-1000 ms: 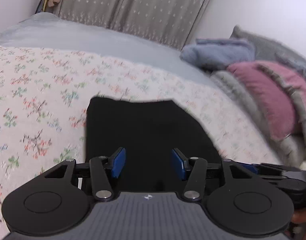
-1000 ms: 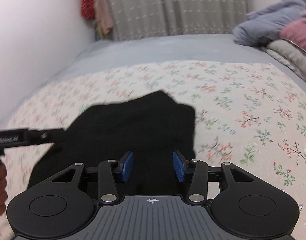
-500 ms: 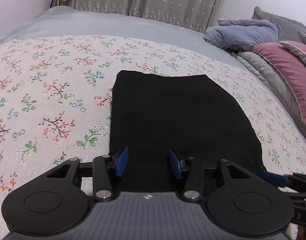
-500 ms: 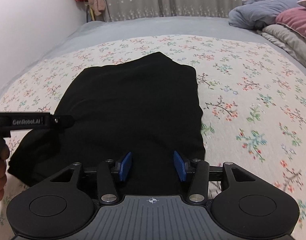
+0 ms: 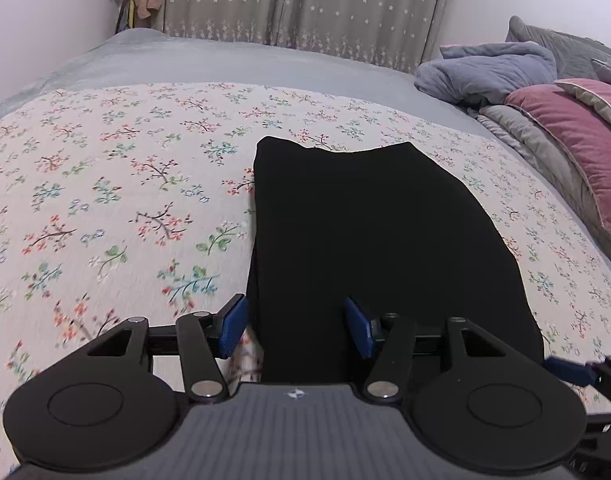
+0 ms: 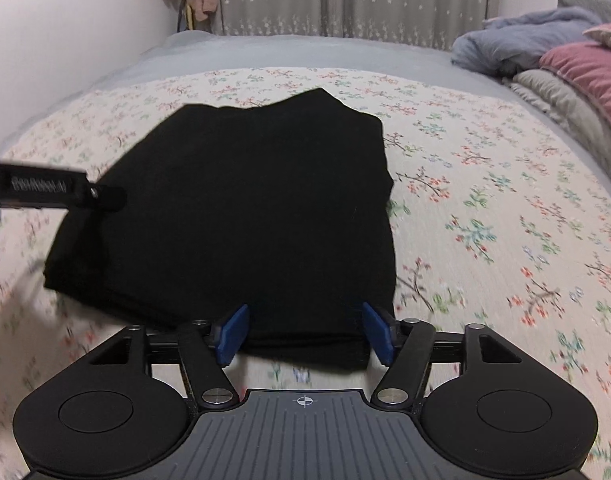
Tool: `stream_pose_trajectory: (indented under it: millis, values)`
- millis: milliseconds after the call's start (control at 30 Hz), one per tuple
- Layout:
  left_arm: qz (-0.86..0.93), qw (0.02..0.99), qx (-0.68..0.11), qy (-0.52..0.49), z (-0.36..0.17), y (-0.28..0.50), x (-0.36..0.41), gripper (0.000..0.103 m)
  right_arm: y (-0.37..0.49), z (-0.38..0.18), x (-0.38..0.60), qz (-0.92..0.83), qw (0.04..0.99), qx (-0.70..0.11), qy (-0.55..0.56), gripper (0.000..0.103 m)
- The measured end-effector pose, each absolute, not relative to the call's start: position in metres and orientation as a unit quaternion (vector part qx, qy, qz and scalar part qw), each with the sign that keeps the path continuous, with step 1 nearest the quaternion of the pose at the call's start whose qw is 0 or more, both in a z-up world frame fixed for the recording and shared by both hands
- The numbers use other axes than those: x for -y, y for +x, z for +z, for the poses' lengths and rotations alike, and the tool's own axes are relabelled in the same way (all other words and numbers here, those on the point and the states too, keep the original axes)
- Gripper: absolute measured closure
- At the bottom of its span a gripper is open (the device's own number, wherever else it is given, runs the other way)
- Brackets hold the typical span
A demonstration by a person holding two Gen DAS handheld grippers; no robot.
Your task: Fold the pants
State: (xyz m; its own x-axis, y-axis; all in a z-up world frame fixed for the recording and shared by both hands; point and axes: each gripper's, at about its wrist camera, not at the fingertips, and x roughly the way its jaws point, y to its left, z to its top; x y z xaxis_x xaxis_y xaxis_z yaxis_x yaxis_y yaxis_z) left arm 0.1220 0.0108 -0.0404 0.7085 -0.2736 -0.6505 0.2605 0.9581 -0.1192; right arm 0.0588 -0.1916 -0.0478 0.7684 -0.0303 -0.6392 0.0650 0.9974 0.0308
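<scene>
Looking at the pants (image 5: 369, 248), we judge the job mostly done: they lie on the flowered bedspread (image 5: 105, 184) as one compact black rectangle, edges stacked in layers at the near side in the right wrist view, so at least one fold is in. Far edge is a bit wavy and the near left corner sags out, so what is left, as we read it, is either one more fold to halve the bundle or just a tidy-up; we cannot tell which from the task line. Left gripper (image 5: 297, 328) has its jaws spread wide, nothing between the blue pads (image 5: 233, 324); it sits low over the near left edge of the pants, left pad just beside the cloth edge, right pad over the black fabric, contact unclear. Right gripper (image 6: 305, 334) is likewise wide apart and empty, straddling the near right corner of the bundle, pads just beside the stacked edge; we cannot tell if they touch. Left gripper also shows at the left side of the right wrist view, above the sagging corner. Pillows (image 5: 573, 140) and a blue blanket (image 5: 489, 72) sit well apart at the head of the bed.
</scene>
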Motion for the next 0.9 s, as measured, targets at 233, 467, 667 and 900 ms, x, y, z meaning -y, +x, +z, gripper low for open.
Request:
stream_pose_trajectory:
  millis: [233,467,667,900]
  values:
    - [-0.102,0.93,-0.352,0.041,-0.031,0.092,-0.02,0.031,0.027,-0.054,0.193,-0.013,0.936,-0.349,0.048,0.033]
    - [-0.116,0.94,-0.319,0.014,-0.003,0.029,-0.02,0.02,-0.012,-0.036,0.192,-0.009,0.947,-0.313,0.071,0.033]
    - [-0.116,0.953,-0.28,0.005,0.02,-0.017,-0.017,0.01,-0.051,-0.016,0.192,-0.016,0.955,-0.279,0.096,0.032]
    - [-0.108,0.965,-0.238,0.031,0.029,-0.04,-0.014,0.0,-0.08,0.012,0.19,-0.027,0.968,-0.233,0.086,0.028]
